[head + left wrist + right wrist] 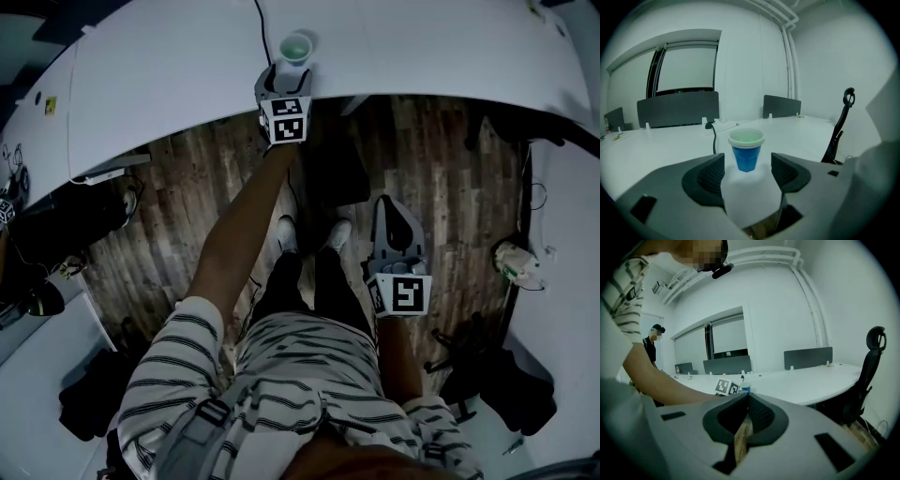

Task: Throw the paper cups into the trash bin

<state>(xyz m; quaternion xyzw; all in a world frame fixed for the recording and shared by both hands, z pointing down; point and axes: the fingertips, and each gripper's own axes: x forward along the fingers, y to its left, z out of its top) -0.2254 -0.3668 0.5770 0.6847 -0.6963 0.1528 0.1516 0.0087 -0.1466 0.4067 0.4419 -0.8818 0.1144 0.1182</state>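
A blue paper cup (295, 47) with a white rim stands upright on the white table (422, 47), close to its near edge. My left gripper (290, 73) is reached out over that edge, open, its jaws wide apart. In the left gripper view the cup (746, 150) stands just beyond the tips of the left gripper (747, 169), in line with the gap, and neither pad touches it. My right gripper (391, 208) hangs low beside the person's legs over the wooden floor. Seen in its own view, the right gripper (746, 401) is shut with nothing in it.
A black cable (262, 28) runs across the table behind the cup. Dark partition screens (677, 108) stand at the table's far side. A black office chair (841, 124) is at the right. A dark shape (337, 169) sits on the floor under the table's edge. Another person (652, 345) stands far left.
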